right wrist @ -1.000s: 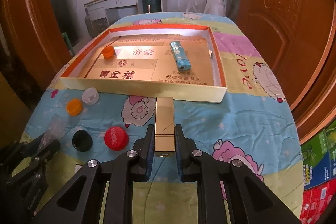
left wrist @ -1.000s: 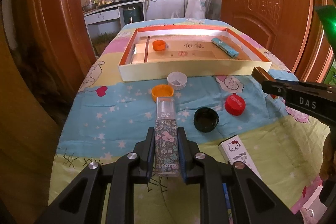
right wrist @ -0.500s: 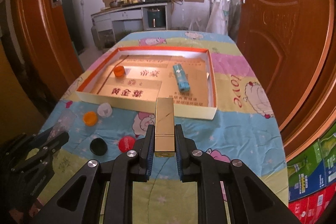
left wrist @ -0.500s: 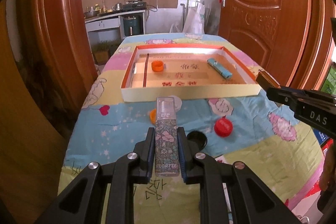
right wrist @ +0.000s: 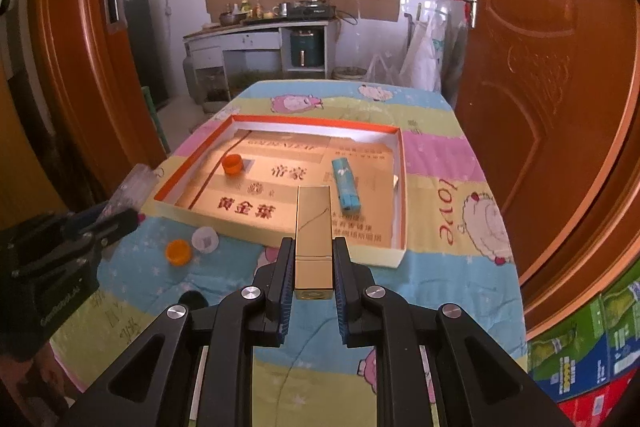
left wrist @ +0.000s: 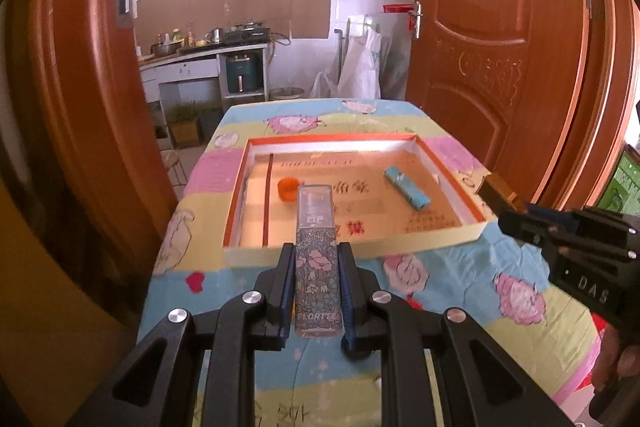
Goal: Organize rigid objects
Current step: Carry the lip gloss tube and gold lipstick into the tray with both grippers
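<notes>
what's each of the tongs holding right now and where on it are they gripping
The left tongs pinch the floral lip box by the long sides of its lower half. The right tongs pinch the gold box by its sides near the bottom end.

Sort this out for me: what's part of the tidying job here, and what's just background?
Job: floral lip tube in left gripper; gold tube in right gripper; tray; blue lighter; orange caps; white cap.
Background: doors; kitchen counter; green cartons.
</notes>
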### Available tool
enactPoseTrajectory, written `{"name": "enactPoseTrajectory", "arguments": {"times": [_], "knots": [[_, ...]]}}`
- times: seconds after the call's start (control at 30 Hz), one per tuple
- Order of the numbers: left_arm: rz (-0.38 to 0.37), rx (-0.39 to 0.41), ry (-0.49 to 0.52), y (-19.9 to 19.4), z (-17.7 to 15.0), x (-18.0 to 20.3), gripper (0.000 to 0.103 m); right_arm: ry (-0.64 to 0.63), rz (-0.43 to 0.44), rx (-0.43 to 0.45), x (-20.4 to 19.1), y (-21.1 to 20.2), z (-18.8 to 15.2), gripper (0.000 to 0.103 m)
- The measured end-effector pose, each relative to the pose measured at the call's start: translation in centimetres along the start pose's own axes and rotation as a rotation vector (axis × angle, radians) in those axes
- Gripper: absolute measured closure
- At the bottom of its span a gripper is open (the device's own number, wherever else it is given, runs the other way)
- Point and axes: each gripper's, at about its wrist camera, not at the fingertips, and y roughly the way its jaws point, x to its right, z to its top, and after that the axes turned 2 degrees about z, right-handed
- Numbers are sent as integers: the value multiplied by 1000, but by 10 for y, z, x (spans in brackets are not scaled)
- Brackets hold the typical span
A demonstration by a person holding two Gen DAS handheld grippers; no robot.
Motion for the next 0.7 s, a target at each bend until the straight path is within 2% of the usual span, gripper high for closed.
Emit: {"name": "enactPoseTrajectory", "arguments": {"times": [0.4, 0.7], "knots": [[-38, -14, 8, 26, 36, 1, 83, -14, 50, -4, 9, 14, 32, 85], [-77, -55, 9, 54, 58, 2, 83, -17, 61, -7, 21, 32, 52, 85]]}}
